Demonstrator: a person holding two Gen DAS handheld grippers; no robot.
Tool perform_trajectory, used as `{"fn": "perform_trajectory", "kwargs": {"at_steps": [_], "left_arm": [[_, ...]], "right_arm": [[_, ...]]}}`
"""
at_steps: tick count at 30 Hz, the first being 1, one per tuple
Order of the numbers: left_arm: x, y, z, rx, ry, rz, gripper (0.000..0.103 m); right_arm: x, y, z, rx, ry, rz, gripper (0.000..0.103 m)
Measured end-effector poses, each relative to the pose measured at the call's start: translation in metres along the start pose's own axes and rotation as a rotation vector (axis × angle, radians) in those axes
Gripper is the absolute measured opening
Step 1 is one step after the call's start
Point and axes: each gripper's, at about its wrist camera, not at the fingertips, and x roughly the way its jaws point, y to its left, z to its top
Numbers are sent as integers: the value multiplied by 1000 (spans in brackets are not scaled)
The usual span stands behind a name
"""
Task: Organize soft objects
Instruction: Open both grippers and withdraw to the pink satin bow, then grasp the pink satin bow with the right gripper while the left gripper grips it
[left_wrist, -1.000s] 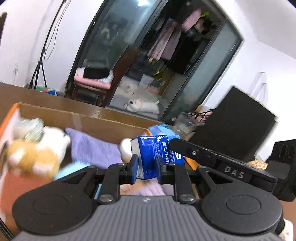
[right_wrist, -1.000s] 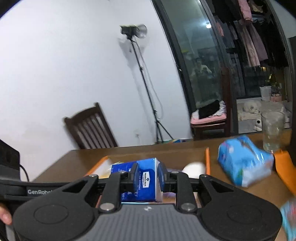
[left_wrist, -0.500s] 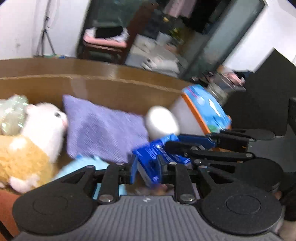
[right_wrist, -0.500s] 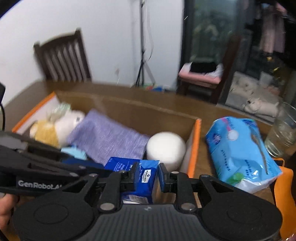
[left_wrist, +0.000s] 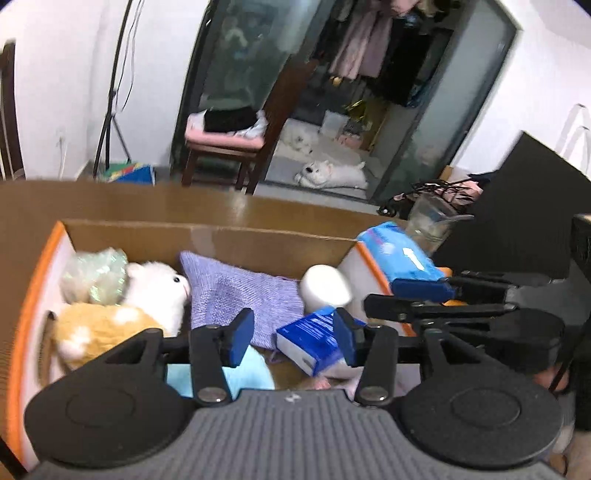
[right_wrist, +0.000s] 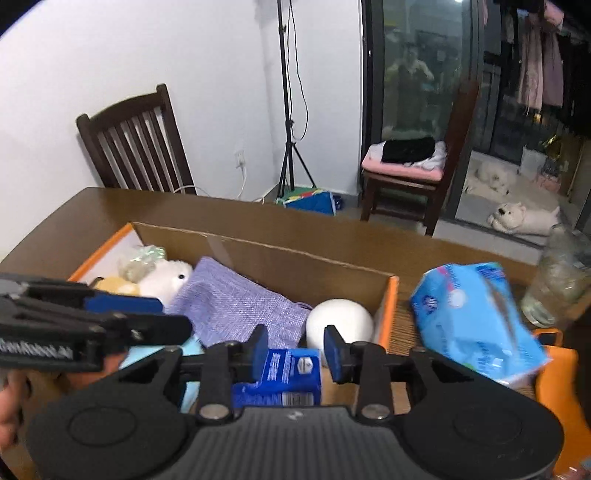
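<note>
A dark blue tissue pack (left_wrist: 314, 341) lies loose in the cardboard box (left_wrist: 207, 236), also in the right wrist view (right_wrist: 286, 376). My left gripper (left_wrist: 291, 338) is open above it, empty. My right gripper (right_wrist: 295, 349) is open just over the pack, not gripping it. In the box lie a purple cloth (left_wrist: 240, 295), a white ball (left_wrist: 325, 288), a white-and-tan plush (left_wrist: 122, 306), a shiny green bundle (left_wrist: 96, 275) and a light blue soft item (left_wrist: 247, 373).
A light blue tissue pack (right_wrist: 476, 317) lies on the wooden table (right_wrist: 443, 251) right of the box. A glass (right_wrist: 557, 280) stands at the far right. An orange item (right_wrist: 557, 387) sits at the right edge. Chairs (right_wrist: 136, 144) stand behind the table.
Both grippers held the dark blue pack, lowered it into the box, then opened. The pack now lies loose in the box.
</note>
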Motion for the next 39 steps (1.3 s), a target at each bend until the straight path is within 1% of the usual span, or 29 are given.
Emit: {"fn": "perform_trajectory", "kwargs": {"at_steps": [1, 2, 3, 4, 5, 6, 7, 9, 11, 12, 13, 16, 19, 21, 23, 25, 29, 32, 35, 37, 39], "left_arm": [[-11, -4, -3, 19, -15, 7, 57], [-24, -8, -6, 37, -32, 16, 60], [-39, -12, -12, 54, -55, 30, 67], [-52, -16, -19, 69, -77, 44, 71], [-69, -20, -31, 92, -106, 53, 72], [-83, -23, -41, 110, -132, 58, 74], [-100, -27, -56, 125, -166, 68, 78], [-132, -32, -90, 141, -230, 82, 82], [-156, -37, -125, 149, -268, 86, 83], [-165, -41, -145, 154, -280, 87, 84], [-175, -45, -165, 156, -294, 90, 85], [-196, -53, -219, 147, -307, 111, 88], [-206, -55, -257, 127, -279, 130, 89], [-212, -55, -274, 120, -250, 123, 89], [-216, -55, -281, 119, -239, 121, 89], [-218, -56, -284, 125, -245, 122, 89], [-214, -56, -282, 119, -255, 115, 89], [-203, -52, -275, 97, -241, 94, 88], [-185, -48, -260, 77, -233, 83, 85], [-168, -46, -245, 74, -239, 80, 79], [-149, -45, -229, 85, -235, 71, 77]], "right_arm": [[-16, 2, -2, -8, -13, -6, 42], [-28, 3, -5, -14, -26, -12, 43], [-43, 6, -9, -20, -44, -18, 46], [-59, 8, -14, -21, -65, -24, 47], [-75, 10, -21, -20, -89, -27, 47], [-91, 12, -30, -21, -116, -21, 51], [-108, 16, -43, -20, -148, -11, 56], [-139, 28, -74, -18, -212, 7, 60], [-161, 42, -107, -15, -259, 23, 61], [-172, 49, -125, -10, -287, 34, 64], [-182, 57, -145, 1, -316, 44, 70], [-204, 80, -200, 37, -376, 43, 82], [-215, 99, -249, 91, -397, 35, 83], [-217, 106, -270, 128, -387, 52, 83], [-218, 111, -284, 138, -362, 77, 83], [-220, 116, -291, 133, -360, 62, 83], [-219, 115, -290, 160, -374, 47, 83], [-214, 109, -290, 204, -368, 58, 82], [-199, 98, -278, 230, -354, 39, 81], [-184, 90, -265, 230, -344, 16, 81], [-168, 78, -249, 250, -344, 10, 81]]}}
